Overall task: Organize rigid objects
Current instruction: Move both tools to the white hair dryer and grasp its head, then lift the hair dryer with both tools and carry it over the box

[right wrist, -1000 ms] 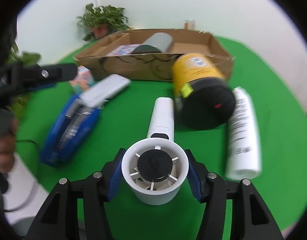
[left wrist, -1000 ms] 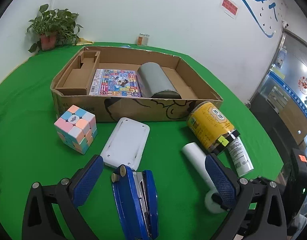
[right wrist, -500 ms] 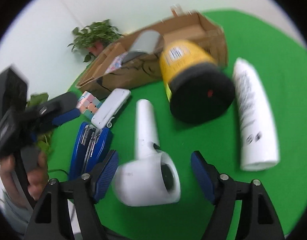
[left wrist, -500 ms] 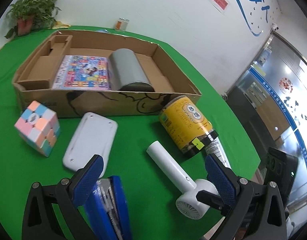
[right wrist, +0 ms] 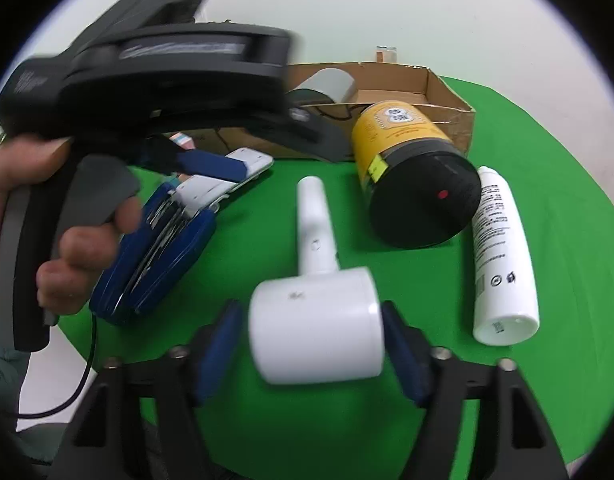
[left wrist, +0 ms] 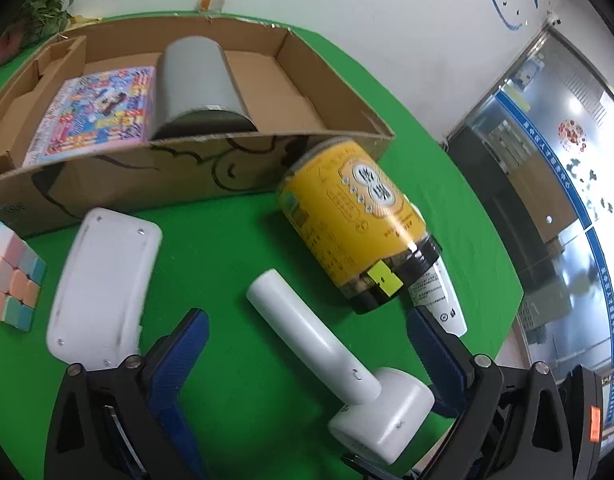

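The left gripper [left wrist: 307, 344] is held low with its blue-padded jaws spread wide to either side of the white handheld device [left wrist: 339, 364], touching nothing. The right gripper [right wrist: 311, 344] is likewise spread, one pad at each side of that device's round head, gaps showing. The left hand [right wrist: 67, 240] is wrapped around the left gripper's grip.

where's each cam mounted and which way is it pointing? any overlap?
Left wrist: on the left tongs, looking forward and down over the green table to the cardboard box; only its blue-padded fingers show.
Right wrist: on the right tongs, open around the white handheld fan; the person's left hand gripping the other tool shows.
Shared: fan, yellow jar, white bottle, box.
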The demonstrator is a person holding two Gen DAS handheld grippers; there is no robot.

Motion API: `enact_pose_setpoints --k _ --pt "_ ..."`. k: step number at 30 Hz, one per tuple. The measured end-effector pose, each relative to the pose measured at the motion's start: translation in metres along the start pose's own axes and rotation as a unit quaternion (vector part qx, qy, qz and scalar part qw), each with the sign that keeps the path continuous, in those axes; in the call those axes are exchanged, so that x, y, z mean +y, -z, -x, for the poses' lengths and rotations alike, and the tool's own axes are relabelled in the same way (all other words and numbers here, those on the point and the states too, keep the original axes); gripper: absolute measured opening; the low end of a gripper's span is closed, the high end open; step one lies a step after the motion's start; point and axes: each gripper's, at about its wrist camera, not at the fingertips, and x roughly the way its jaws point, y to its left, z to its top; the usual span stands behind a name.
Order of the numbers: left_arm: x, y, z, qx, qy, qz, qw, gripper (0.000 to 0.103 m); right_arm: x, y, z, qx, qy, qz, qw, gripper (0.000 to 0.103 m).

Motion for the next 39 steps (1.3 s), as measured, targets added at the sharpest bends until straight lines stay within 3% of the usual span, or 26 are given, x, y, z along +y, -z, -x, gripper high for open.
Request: enact_pose_setpoints --k 1,6,10,14,18,28,39 --pt "-0.001 0.001 -0.005 0.011 0.007 0.003 0.9999 0.095 0.003 0.000 -0.001 0.000 0.004 0.004 1.000 0.056" --pt "-0.002 0.004 -0.030 0.057 0.033 0.014 0.9977 0.080 0.007 0.003 0.002 -0.012 -0.001 -0.004 1.000 0.056" --pt "0.000 0.009 -0.040 0.078 0.028 0.023 0.9963 0.074 0.005 0.002 0.001 -0.015 -0.006 -0.012 1.000 0.056" --pt "-0.001 0.009 -0.040 0.074 0.014 0.025 0.9969 0.067 0.006 0.000 0.000 -0.012 -0.006 -0.011 1.000 0.056" --pt "0.002 0.011 -0.035 0.060 -0.016 0.029 0.9977 0.042 0.008 0.000 0.001 -0.013 -0.005 -0.001 1.000 0.056" --pt "0.013 0.016 -0.017 0.031 -0.004 0.037 0.9988 0.037 0.010 0.009 0.004 -0.020 -0.017 -0.012 1.000 0.056" --pt "-0.011 -0.018 0.041 -0.050 -0.007 -0.010 0.9987 0.034 0.013 -0.016 0.028 -0.093 -0.008 -0.012 0.996 0.056"
